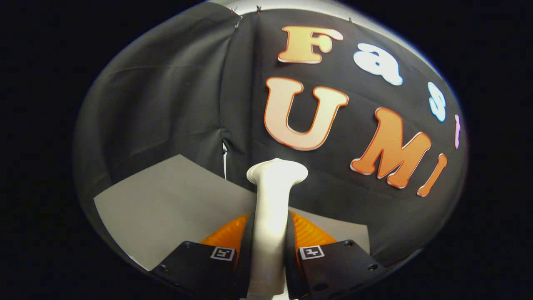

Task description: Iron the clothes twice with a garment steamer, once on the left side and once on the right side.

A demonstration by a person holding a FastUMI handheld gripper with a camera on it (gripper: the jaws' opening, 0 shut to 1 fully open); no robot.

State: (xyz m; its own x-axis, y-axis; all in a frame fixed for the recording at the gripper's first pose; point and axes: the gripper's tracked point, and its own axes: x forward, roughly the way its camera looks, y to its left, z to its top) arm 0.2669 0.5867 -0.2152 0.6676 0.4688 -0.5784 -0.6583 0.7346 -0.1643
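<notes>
Gripper view: tool (270, 254) clamped on white handle of garment steamer (272, 208), both fingers pressing its sides. Steamer stands upright between fingers, flared head (277, 171) rising beyond fingertips. Grey tabletop (166, 208) beyond steamer, spreading mostly to its left. Black cloth wall (175, 104) behind steamer head, seam in cloth just left of head.

Grey tabletop (166, 208) spreads toward ten o'clock of the gripper (270, 233) — its fingers clamp the white steamer (275, 177) — with a thinner strip at three o'clock.
</notes>
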